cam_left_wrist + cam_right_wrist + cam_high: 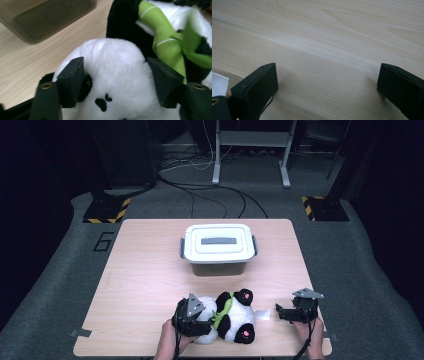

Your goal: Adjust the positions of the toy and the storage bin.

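A plush panda (pixel 231 316) lies on its side near the front edge of the wooden table (pixel 145 270), between the person's two hands. Its body is white with black limbs and black ears; the two paws that face the high view carry pink pads, one at the top right of the toy and one at the bottom right. A bright green fabric piece (pixel 170 42) with thin white stitched lines, shaped like a bamboo stalk with leaves, crosses its chest over the black fur. In the left gripper view the head shows up close: soft white pile, a black eye patch with a shiny dark eye, and a small black embroidered nose and mouth below.

The left gripper (pixel 196 319) sits at the panda's head, at the toy's left end in the high view. Its two black jaws stand on either side of the round white head and press against the plush, so the gripper is clamped on the head.

The right gripper (pixel 286 313) rests low over the table to the right of the toy, well clear of it, jaws wide apart with bare wood between them.

A lidded white storage box (pixel 219 243) stands behind the panda, toward the table's middle
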`<control>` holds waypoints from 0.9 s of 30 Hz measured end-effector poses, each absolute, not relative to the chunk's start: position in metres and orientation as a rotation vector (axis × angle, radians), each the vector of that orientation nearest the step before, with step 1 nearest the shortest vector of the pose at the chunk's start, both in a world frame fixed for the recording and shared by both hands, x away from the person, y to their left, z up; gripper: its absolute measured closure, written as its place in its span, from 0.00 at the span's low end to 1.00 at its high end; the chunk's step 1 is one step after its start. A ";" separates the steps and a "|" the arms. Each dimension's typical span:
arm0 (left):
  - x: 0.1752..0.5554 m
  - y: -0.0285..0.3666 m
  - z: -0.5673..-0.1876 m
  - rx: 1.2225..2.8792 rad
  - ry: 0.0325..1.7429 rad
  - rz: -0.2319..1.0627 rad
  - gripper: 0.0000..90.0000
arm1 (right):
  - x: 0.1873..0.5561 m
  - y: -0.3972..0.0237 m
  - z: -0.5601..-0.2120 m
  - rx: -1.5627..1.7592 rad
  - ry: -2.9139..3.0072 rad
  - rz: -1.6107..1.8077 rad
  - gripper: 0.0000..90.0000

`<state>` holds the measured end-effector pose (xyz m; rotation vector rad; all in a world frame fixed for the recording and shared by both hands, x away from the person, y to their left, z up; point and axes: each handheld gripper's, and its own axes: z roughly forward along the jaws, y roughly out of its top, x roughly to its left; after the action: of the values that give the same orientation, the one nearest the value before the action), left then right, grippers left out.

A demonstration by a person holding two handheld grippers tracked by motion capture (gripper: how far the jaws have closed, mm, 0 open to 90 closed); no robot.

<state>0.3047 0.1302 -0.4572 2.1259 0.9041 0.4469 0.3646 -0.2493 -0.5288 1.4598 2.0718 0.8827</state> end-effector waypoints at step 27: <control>0.313 0.206 -0.443 2.203 0.763 0.398 0.70 | 0.364 -0.249 -0.529 1.463 2.067 0.882 0.03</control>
<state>0.3128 0.2058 -0.4432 2.2029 0.7629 0.3983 0.3645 -0.2494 -0.5286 1.4629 2.0671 0.8816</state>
